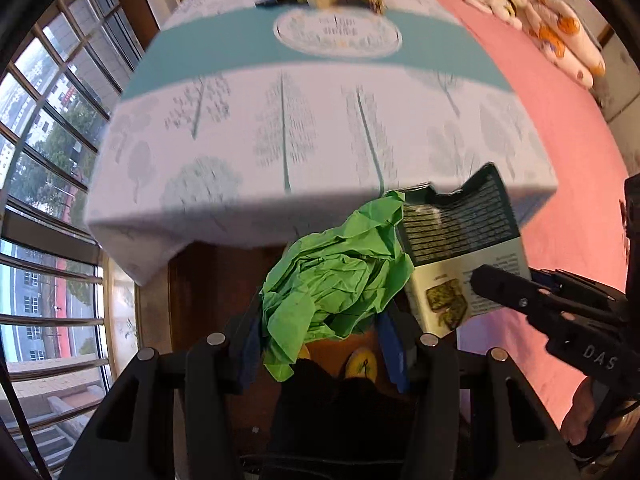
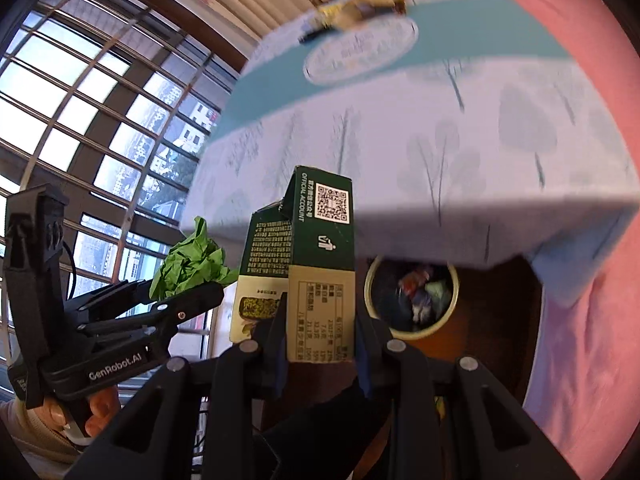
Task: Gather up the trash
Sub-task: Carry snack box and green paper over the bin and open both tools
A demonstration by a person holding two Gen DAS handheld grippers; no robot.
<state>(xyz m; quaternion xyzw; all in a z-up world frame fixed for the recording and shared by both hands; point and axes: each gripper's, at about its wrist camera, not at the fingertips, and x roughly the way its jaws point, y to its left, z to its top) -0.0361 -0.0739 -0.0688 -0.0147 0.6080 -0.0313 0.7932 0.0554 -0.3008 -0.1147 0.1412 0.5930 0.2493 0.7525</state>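
The left gripper is clamped on a crumpled wad of green paper, its blue pads pinching the lower folds. The right gripper is closed on the narrow sides of a green-and-cream snack carton, gripping near its bottom end.

The paper looks feather-light and soft. It will squash under any pinch and could slip out in loose flaps, so the dense middle is the safest hold. The carton is thin card, light and probably empty, stiff along its edges but easily crushed across its faces.

Its long axis runs away from the jaws, torn-open end outward. Beyond both lies a tree-patterned tablecloth, and under the table's edge a round bin already holding rubbish, near the carton.
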